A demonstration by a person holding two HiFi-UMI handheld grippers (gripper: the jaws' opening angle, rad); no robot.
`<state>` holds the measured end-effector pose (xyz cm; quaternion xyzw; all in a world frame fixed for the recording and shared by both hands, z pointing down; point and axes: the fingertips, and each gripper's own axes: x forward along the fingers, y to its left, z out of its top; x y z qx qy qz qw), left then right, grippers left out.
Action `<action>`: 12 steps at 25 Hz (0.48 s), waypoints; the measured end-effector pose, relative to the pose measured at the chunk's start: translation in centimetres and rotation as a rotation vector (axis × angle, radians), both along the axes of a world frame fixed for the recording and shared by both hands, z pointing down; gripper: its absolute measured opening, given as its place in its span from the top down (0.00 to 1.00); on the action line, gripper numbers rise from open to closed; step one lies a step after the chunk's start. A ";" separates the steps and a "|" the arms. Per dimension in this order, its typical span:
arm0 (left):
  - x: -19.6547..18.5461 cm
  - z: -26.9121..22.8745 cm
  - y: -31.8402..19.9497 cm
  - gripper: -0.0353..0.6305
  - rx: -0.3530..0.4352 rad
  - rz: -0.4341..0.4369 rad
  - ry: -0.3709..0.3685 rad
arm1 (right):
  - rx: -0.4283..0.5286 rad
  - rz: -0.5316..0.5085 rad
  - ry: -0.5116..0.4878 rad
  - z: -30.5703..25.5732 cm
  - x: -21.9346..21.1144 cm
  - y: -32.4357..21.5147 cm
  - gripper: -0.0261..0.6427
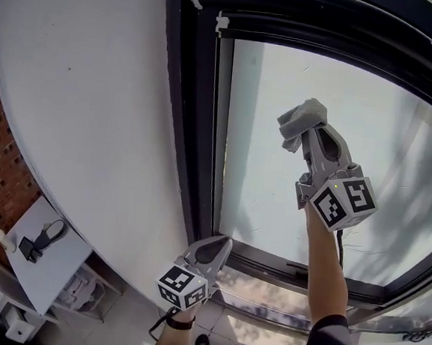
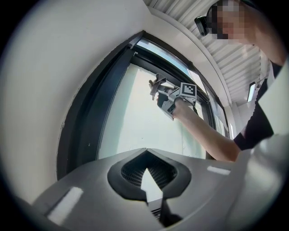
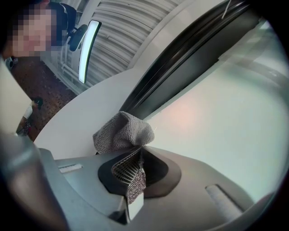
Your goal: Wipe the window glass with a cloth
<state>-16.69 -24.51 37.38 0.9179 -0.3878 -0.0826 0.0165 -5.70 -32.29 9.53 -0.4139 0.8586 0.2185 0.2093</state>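
While the right tool (image 1: 303, 139) grips it, the cloth (image 1: 302, 119) juts forward.

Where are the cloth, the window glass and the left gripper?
cloth (image 1: 300, 121), head view, its bunched grey middle.
window glass (image 1: 261, 172), head view, bare pane.
left gripper (image 1: 220, 245), head view, midway between its fingertips.

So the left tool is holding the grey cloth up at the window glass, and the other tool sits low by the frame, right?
Not quite: the right tool holds the grey cloth up at the window glass, and the left tool sits low by the frame, as the head view shows.
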 end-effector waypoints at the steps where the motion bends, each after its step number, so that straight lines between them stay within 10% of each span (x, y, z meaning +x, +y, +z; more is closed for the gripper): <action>1: 0.6 0.0 -0.1 0.95 0.001 0.013 -0.002 | 0.004 0.011 0.001 0.0 0.8 0.2 0.94; 12: 7.6 -0.4 -0.1 0.95 0.007 0.131 -0.025 | 0.040 0.149 0.003 -0.1 9.9 3.2 0.94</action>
